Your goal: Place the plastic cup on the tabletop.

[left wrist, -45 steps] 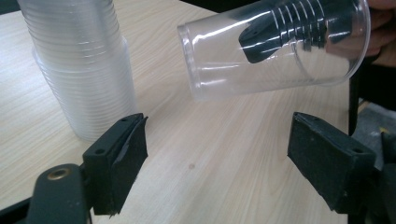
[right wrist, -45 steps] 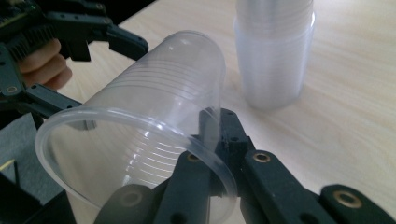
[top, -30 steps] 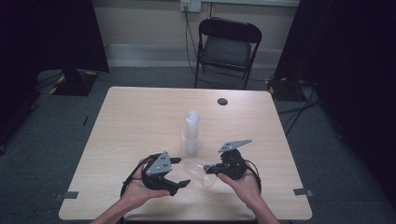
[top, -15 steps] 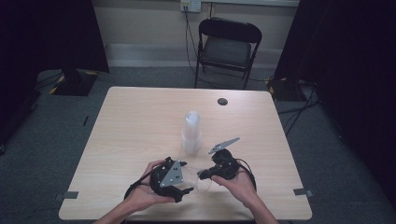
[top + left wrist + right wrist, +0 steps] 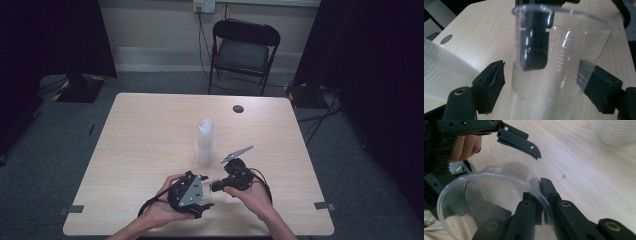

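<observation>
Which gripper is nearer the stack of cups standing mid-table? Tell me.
Right. The right gripper, shut on the rim of a clear cup, sits just below the stack of cups; the left gripper lies farther toward the person.

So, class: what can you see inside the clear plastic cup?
Inside the clear plastic cup, one black jaw of the right gripper pinches its wall. No contents show; its base is out of frame.

The high view looks forward and down from above the person's side, taking in the whole table (image 5: 150, 130) and a chair (image 5: 243, 47) beyond. The left gripper view sits very close, looking along its jaws at a clear cup (image 5: 559, 62). The right gripper view, just as near, faces that same cup (image 5: 486, 202); both also catch the cup stack (image 5: 441, 72).
</observation>
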